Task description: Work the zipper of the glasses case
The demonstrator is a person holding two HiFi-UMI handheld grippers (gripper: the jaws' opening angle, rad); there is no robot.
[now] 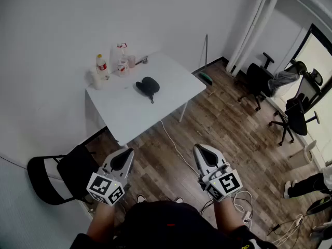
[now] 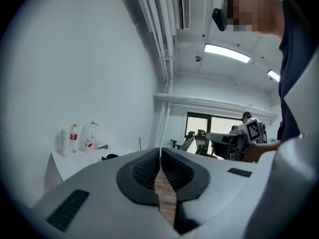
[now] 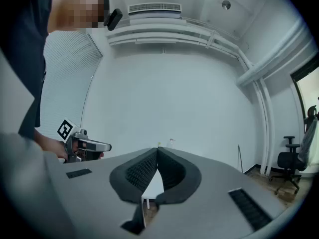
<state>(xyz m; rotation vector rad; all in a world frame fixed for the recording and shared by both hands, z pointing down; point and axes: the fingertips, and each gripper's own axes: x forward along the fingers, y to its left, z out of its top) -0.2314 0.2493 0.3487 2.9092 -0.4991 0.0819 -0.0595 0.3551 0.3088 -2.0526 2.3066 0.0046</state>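
pale wood-plank floor (image 1: 223, 128) runs under a white rectangular worktop (image 1: 129, 118), which stands against a plain white wall (image 1: 52, 25). near the worktop's middle lies the black rounded glasses case (image 1: 148, 85), a short dark tab trailing from it toward the near edge; at this distance i cannot tell whether its zipper is open or closed. at the worktop's far corner stand a clear plastic bottle with a yellow cap and red label (image 1: 102, 66), a taller clear bottle with a red label (image 1: 121, 56) and a small white container (image 1: 95, 79). the print on both labels is too small to read.

black wheeled office chairs (image 1: 258, 79) sit to the right by a dark-framed window (image 1: 316, 61). a black chair (image 1: 57, 175) stands at the lower left, and a thin white cable (image 1: 174, 144) snakes over the floor from under the worktop. a long-handled tool with a green head (image 1: 206, 77) leans near the far wall.

the left claw (image 1: 120, 160) and the right claw (image 1: 206, 157) are held level in front of the person, well apart from the worktop and from each other. each carries a cube of black-and-white square markers with no readable words. in its own view, each claw has its ribbed dark pads pressed together with nothing between them.
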